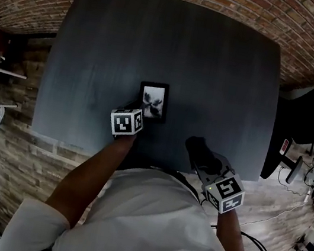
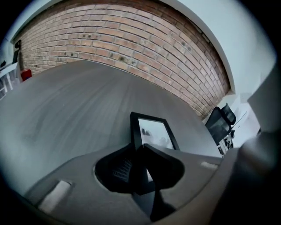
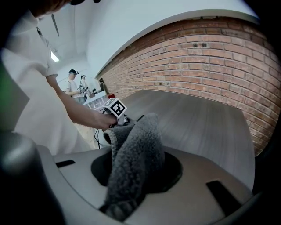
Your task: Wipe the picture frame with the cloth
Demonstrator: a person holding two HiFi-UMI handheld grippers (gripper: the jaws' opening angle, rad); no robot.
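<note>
Right gripper (image 1: 205, 160) clamps the bunched cloth (image 3: 136, 154), ready to wipe; left gripper (image 2: 141, 151) pinches the near edge of the picture frame (image 2: 151, 131), likely to steady it on the table (image 1: 98, 51).

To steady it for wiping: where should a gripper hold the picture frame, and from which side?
Its near short edge, from the person's side: the picture frame lies flat with that thin border closest, where the left gripper pinches it, leaving its face free.

no text or labels are legible
</note>
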